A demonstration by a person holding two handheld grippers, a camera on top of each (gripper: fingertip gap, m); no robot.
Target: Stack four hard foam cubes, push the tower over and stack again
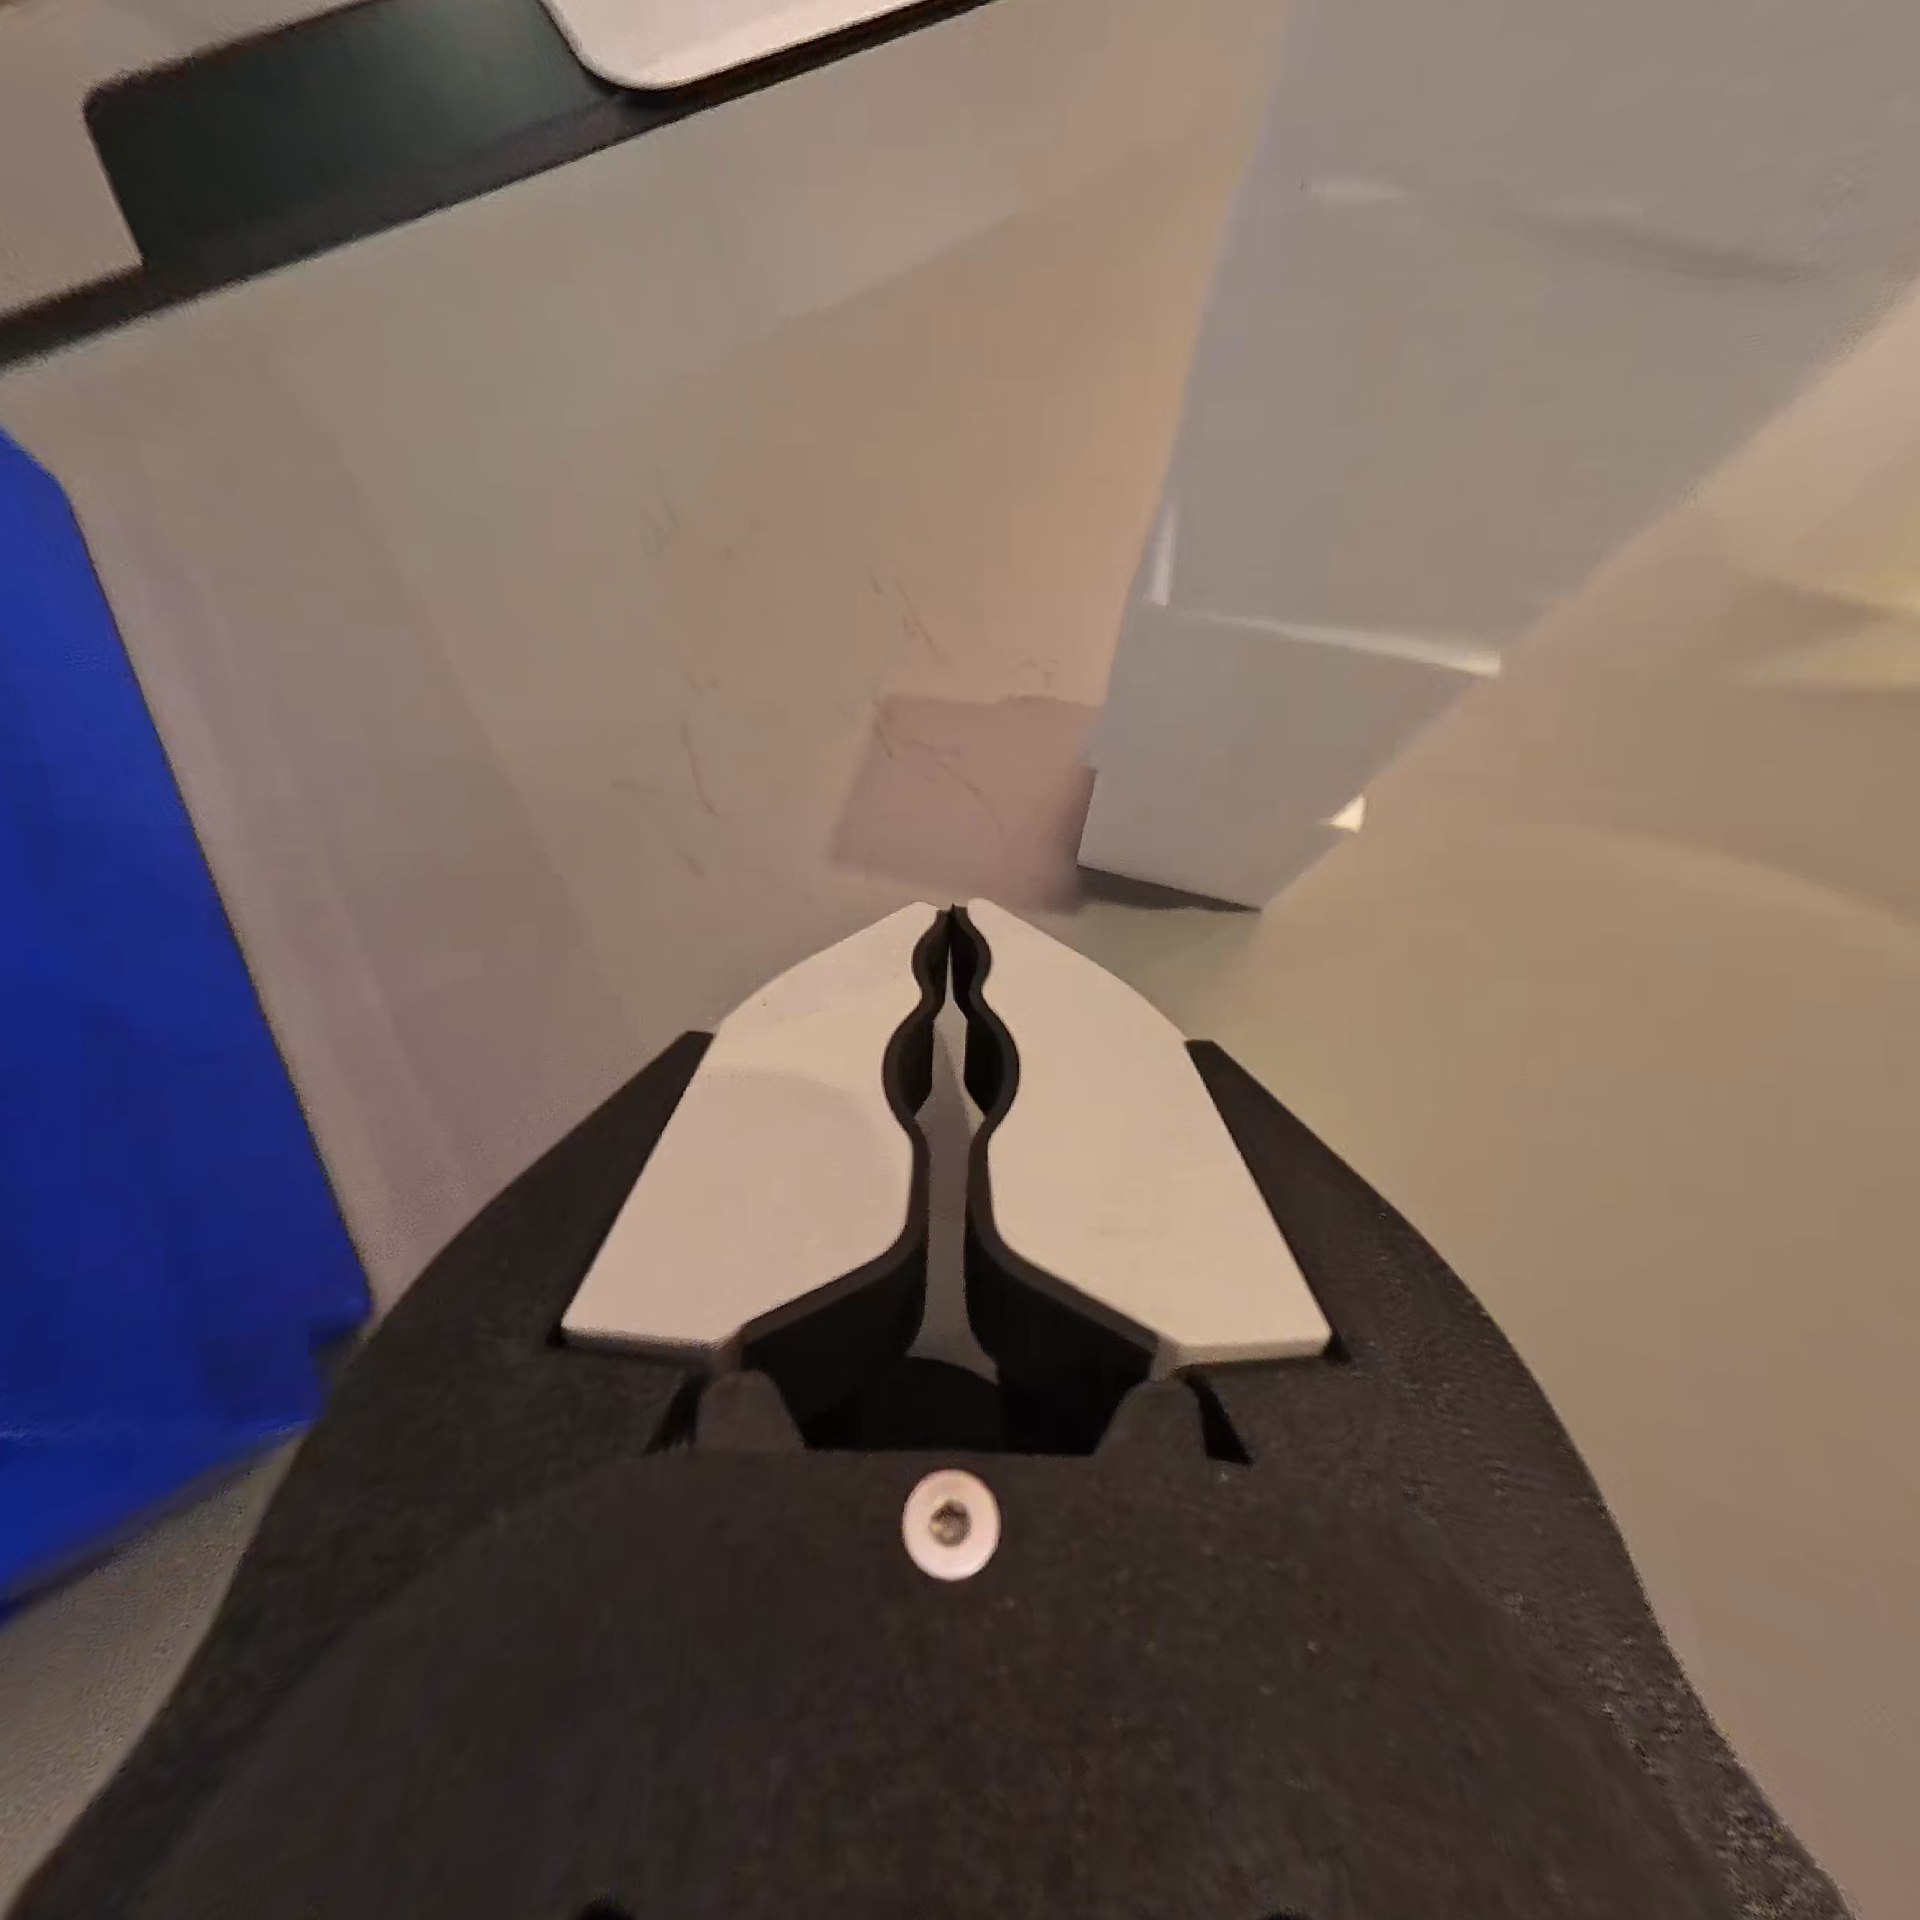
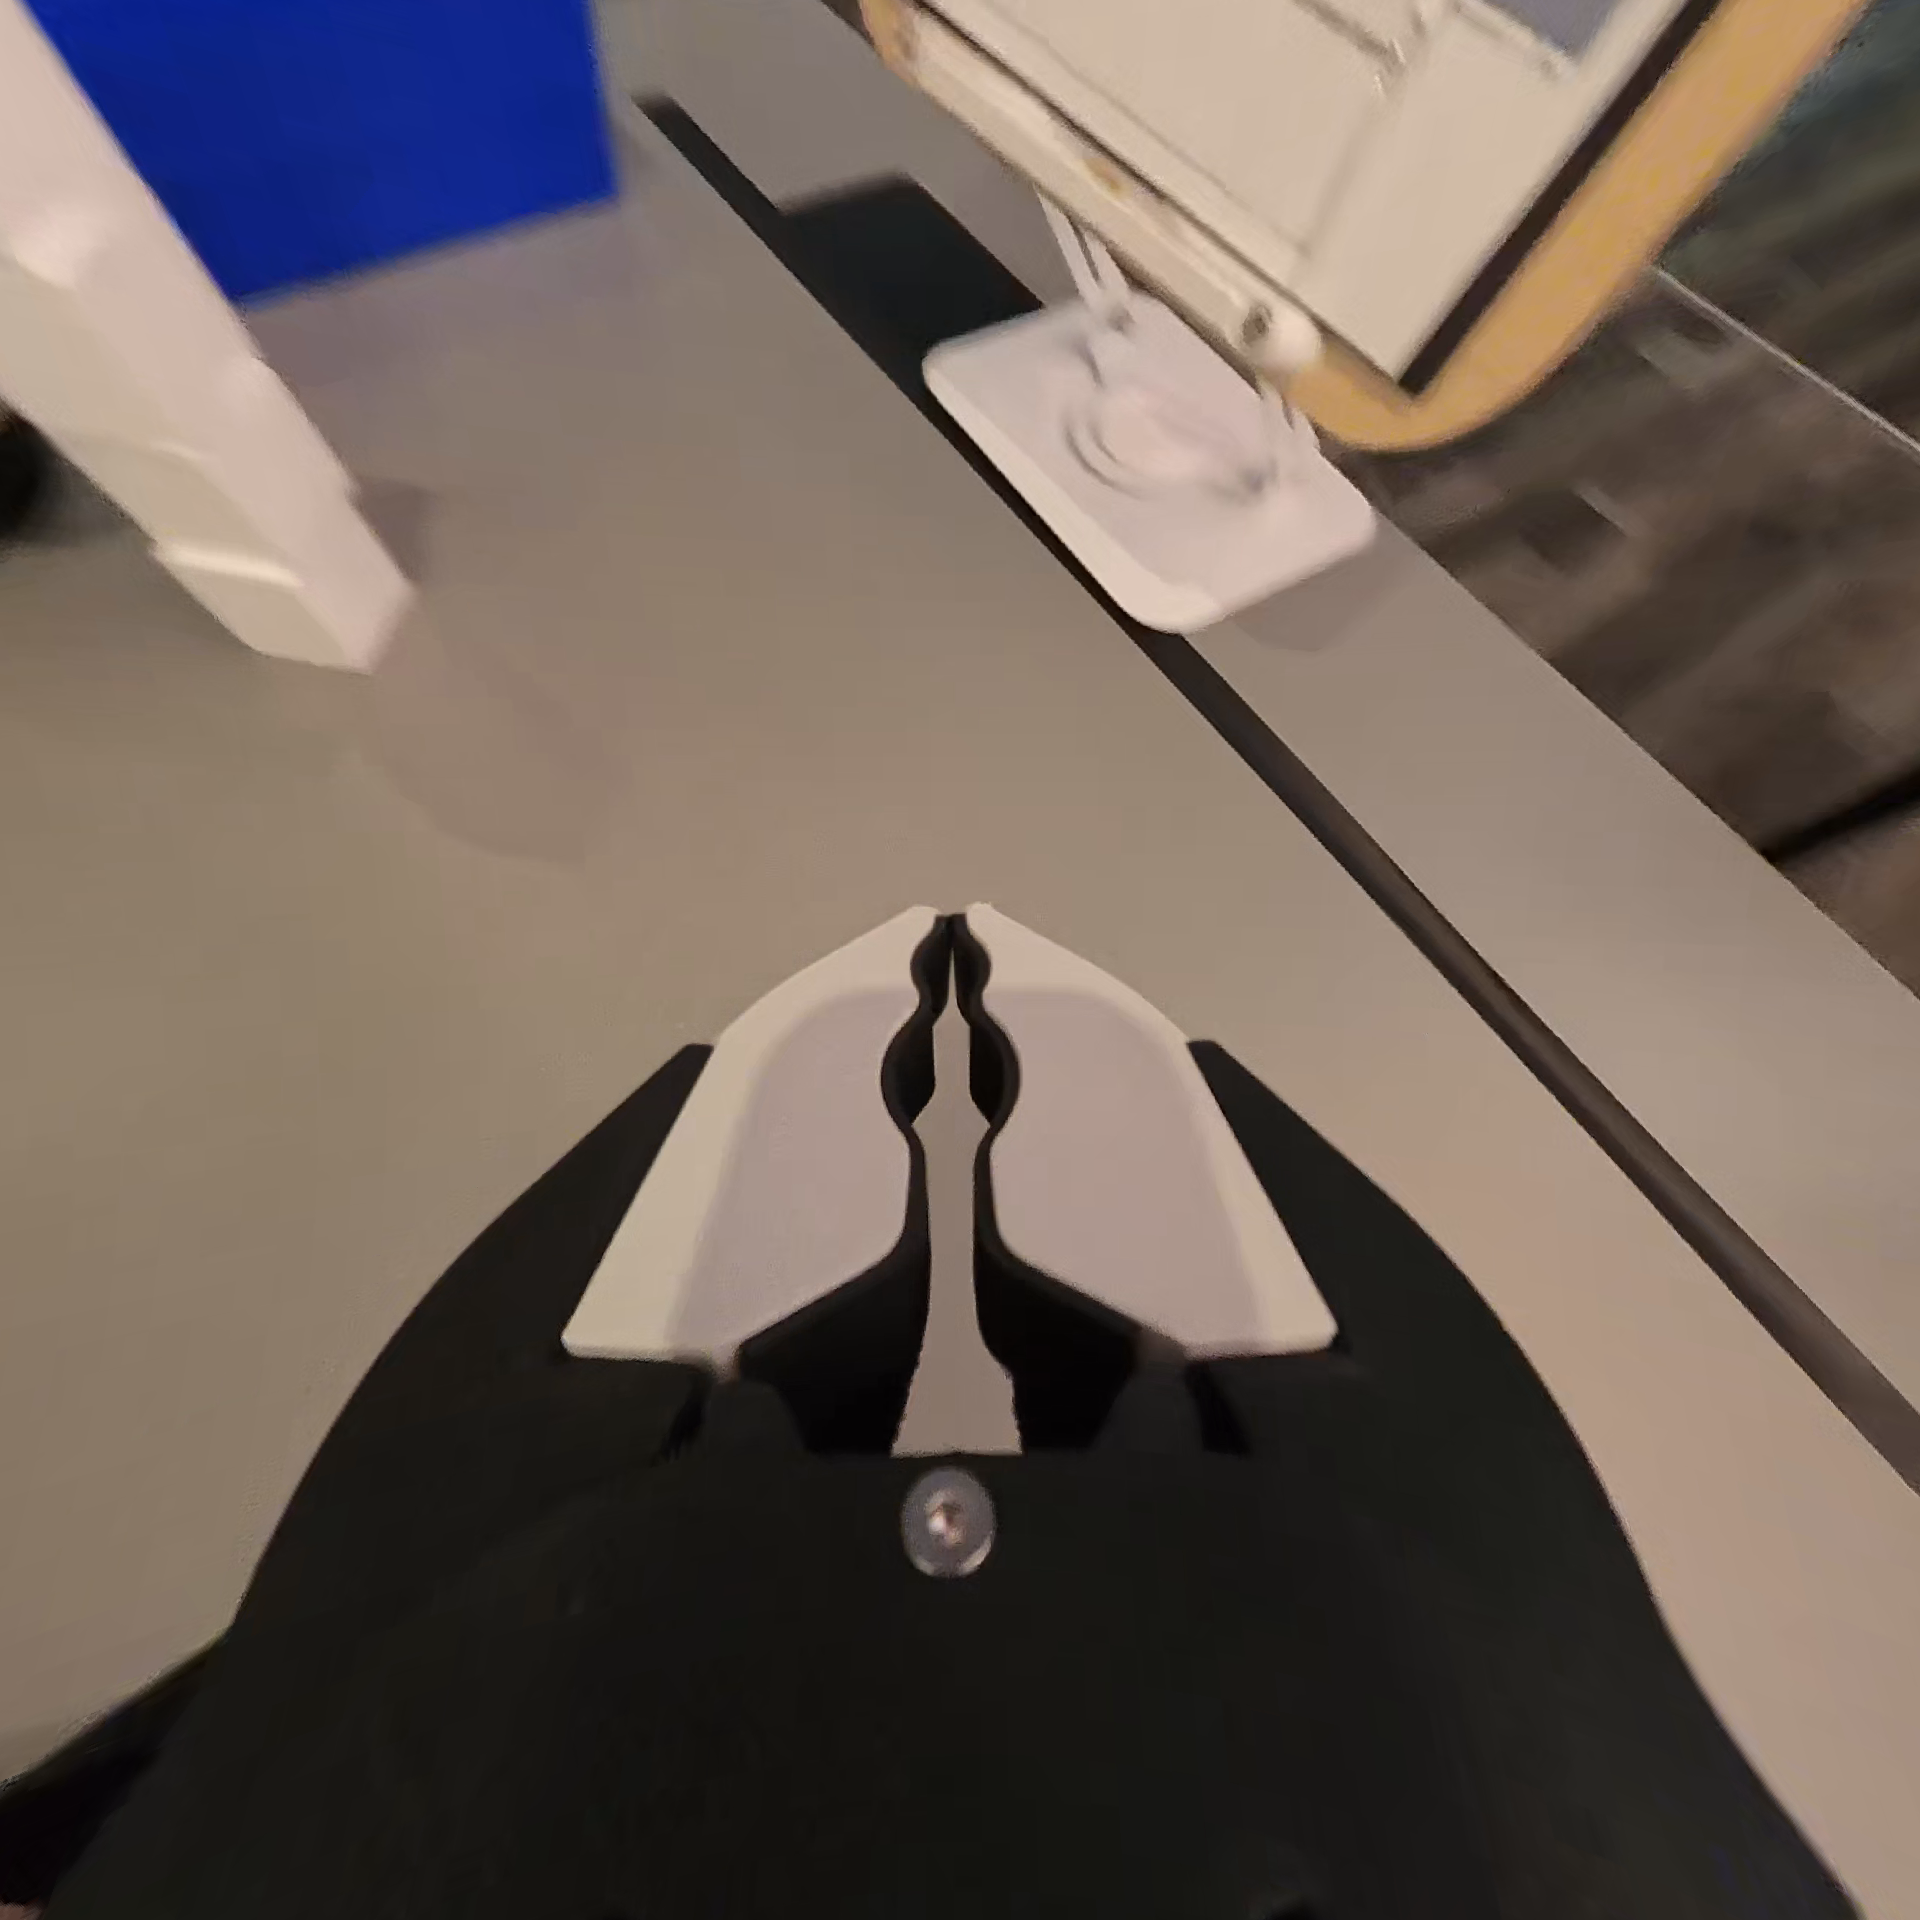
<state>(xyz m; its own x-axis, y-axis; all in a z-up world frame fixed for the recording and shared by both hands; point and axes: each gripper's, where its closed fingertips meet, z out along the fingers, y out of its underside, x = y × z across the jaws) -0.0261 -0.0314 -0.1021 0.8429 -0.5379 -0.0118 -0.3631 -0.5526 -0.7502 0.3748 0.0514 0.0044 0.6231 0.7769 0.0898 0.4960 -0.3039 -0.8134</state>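
Note:
A white stack of foam cubes (image 1: 1278, 748) stands on the grey table (image 1: 1143, 940), just ahead and to the right of my left gripper (image 1: 952, 912). The stack is blurred, with seams between its blocks. My left gripper's fingertips meet with nothing between them. In the right wrist view the same white stack (image 2: 208, 436) leans across the upper left, well away from my right gripper (image 2: 954, 914). My right gripper is shut too, with nothing between its pads, over bare table (image 2: 623, 831).
A blue block (image 1: 114, 987) stands at the left, and also shows in the right wrist view (image 2: 332, 135). A black strip (image 2: 1558, 1049) runs along the table's far edge. A yellow-framed device (image 2: 1351, 208) on a white stand base (image 2: 1153, 478) sits there. A pale blurred surface (image 1: 1610, 1039) fills the right. There is about 45 centimeters between the tips of the two grippers. About 15 centimeters separates my left fingertips from the blue block (image 1: 114, 987). The right camera catches it too, in the right wrist view (image 2: 247, 201).

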